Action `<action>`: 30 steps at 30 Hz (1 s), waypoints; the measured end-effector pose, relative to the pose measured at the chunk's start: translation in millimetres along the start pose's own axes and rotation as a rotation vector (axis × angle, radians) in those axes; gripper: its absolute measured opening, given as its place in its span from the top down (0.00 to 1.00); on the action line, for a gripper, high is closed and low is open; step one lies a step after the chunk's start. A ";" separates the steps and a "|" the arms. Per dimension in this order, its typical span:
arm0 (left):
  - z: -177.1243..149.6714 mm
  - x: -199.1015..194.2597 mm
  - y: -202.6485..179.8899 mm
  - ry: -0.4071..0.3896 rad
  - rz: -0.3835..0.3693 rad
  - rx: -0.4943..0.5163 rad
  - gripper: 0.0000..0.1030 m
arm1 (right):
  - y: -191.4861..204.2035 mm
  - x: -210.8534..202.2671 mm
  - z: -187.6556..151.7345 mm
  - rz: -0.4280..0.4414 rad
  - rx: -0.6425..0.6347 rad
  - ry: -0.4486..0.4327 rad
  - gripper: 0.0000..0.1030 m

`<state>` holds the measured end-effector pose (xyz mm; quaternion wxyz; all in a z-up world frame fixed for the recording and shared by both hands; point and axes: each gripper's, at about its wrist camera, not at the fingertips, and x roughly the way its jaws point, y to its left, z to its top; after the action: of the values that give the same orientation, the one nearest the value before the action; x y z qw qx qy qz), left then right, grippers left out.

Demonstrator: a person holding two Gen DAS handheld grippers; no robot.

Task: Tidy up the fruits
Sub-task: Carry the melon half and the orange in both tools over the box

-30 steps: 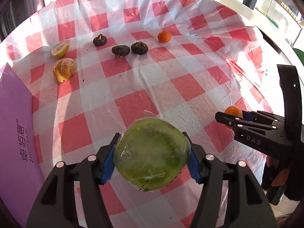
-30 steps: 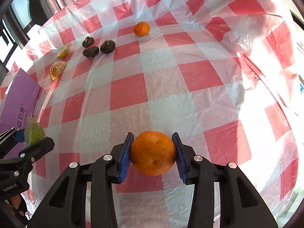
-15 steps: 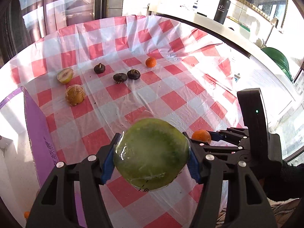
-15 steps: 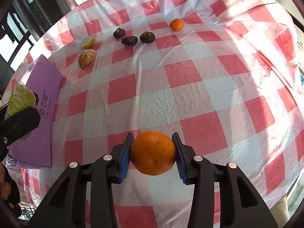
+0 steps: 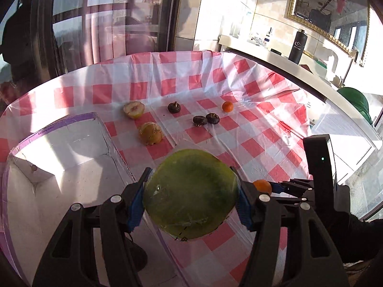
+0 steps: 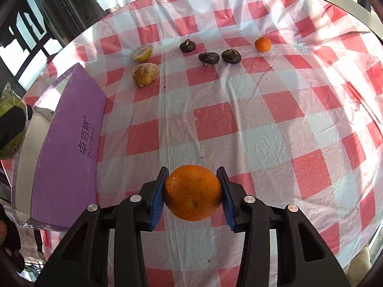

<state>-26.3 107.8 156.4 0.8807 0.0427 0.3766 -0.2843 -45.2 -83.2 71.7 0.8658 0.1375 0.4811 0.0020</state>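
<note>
- Table (image 6: 275, 129) under a red-and-white checked plastic cloth, carrying everything; fruit left spread along the far edge, probably waiting to be sorted.
- Purple box (image 6: 67, 148) with a white inside (image 5: 59, 191), open at the table's left edge; likely the place meant for the fruit.
- Green melon half (image 5: 191, 193), wrapped in clear film, cut face pale green and streaky; clamped in the left gripper (image 5: 191, 201), blue pads pressed on both sides, held up in the air over the box's near rim, seemingly ready for lowering in.
- Orange (image 6: 192, 192), round, dimpled, bright; squeezed tight between the right gripper (image 6: 192, 196) pads, raised above the table's near edge, just beside the box.
- Wrapped yellow-brown fruit half (image 6: 145, 74) and cut yellow half (image 6: 142, 53), close together near the far left corner, just beyond the box.
- Three dark, wrinkled small fruits (image 6: 208, 58), clustered by the far edge, towards the middle.
- Small tangerine (image 6: 262, 44), alone, nearer the far right corner.
</note>
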 end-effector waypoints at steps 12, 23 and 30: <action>-13.9 -43.4 86.4 -0.054 0.097 -0.140 0.39 | 110.2 -35.8 57.1 0.131 -0.117 -0.181 0.60; -43.7 -54.8 153.6 0.030 0.317 -0.308 0.39 | 207.3 -17.8 54.1 0.118 -0.394 -0.133 0.60; -73.6 -39.4 174.8 0.179 0.414 -0.336 0.39 | 246.7 18.9 11.6 0.032 -0.605 0.016 0.60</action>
<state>-2.1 293.4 106.8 0.8779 -0.0030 0.4780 -0.0270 6.4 154.0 120.9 0.8635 -0.1190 0.4632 0.1601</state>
